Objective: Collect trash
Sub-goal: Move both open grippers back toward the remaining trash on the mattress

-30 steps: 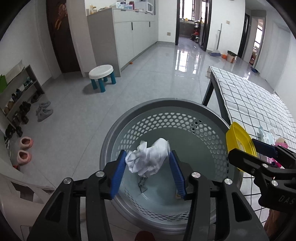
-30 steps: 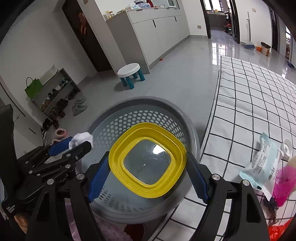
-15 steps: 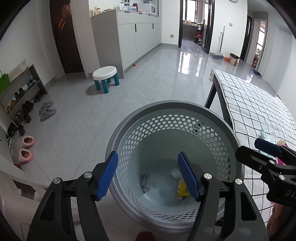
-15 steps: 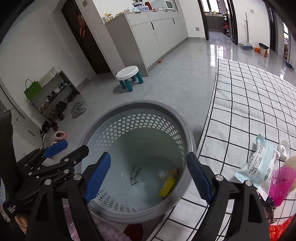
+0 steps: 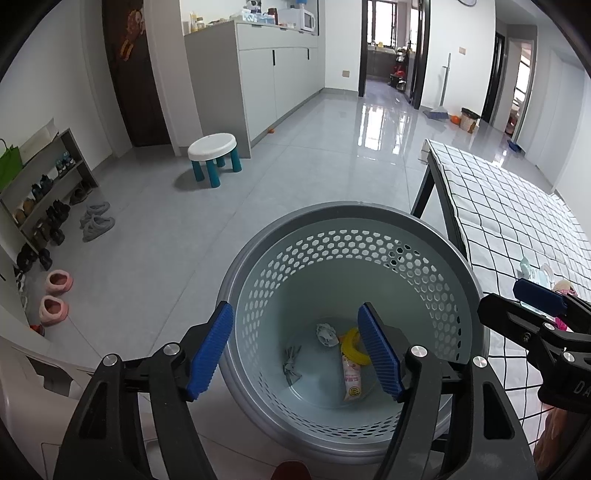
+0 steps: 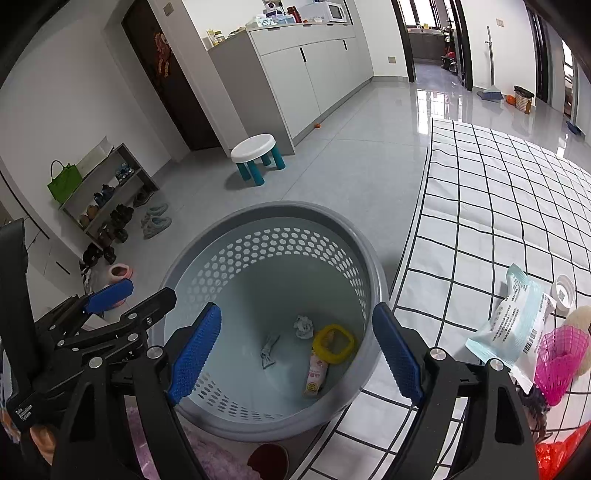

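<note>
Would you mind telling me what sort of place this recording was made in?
Most likely a home, in an open entry and living area: a shoe rack by the wall, a child's stool on the tiled floor, and a cabinet with a microwave on top.

A white stool (image 5: 212, 147) with teal legs stands on the glossy grey floor (image 5: 317, 166), near the grey cabinets (image 5: 277, 70). A microwave (image 5: 303, 19) sits on top of them. By the left wall a shoe rack (image 5: 44, 188) holds pairs of shoes, with a green bag (image 6: 64, 181) on top. Grey shoes (image 5: 96, 221) and pink slippers (image 5: 55, 295) lie on the floor beside it. A broom (image 5: 439, 107) leans far back.
</note>
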`<state>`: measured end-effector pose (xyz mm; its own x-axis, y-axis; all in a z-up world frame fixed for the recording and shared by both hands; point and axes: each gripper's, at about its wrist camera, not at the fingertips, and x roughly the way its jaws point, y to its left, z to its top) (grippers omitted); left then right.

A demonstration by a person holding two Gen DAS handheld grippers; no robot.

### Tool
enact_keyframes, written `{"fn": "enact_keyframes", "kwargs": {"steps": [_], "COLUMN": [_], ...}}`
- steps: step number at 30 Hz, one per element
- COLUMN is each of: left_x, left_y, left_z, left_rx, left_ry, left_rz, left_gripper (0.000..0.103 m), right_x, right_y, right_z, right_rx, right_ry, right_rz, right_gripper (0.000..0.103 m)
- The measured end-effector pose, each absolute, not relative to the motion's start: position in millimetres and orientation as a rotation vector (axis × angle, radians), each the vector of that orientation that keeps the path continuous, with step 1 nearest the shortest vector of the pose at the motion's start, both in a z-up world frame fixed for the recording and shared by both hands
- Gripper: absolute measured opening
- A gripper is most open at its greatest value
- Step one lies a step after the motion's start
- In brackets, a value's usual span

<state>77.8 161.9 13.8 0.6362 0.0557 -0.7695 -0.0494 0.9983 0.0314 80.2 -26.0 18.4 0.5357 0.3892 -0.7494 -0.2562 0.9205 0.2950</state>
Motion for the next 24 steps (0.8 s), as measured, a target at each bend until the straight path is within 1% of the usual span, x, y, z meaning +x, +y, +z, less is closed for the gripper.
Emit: {"fn": "enact_keyframes", "kwargs": {"steps": [7, 14, 24], "left_x": [76.0, 70.3, 58.5], "left_y": [162.1, 163.3, 161.9], "left_z": [16.1, 21.1, 28.3], "left_rx": [0.011, 0.017, 0.015], "left_ry": [0.873, 0.857, 0.836], "left_rz": [0.062, 0.068, 0.068], "left_gripper": [0.071, 0.076, 0.081], "right_x": [77.6, 74.5, 61.3], "right_y": [-27.4, -29.3, -33.9], "right_z": [21.1, 23.4, 30.7], "right_rx": [0.159, 0.160, 0.155], "right_ry": [0.923, 0.919, 0.907], "right_rz": [0.383, 0.377, 0.364], "right_gripper": [0.080, 0.080, 0.080]}}
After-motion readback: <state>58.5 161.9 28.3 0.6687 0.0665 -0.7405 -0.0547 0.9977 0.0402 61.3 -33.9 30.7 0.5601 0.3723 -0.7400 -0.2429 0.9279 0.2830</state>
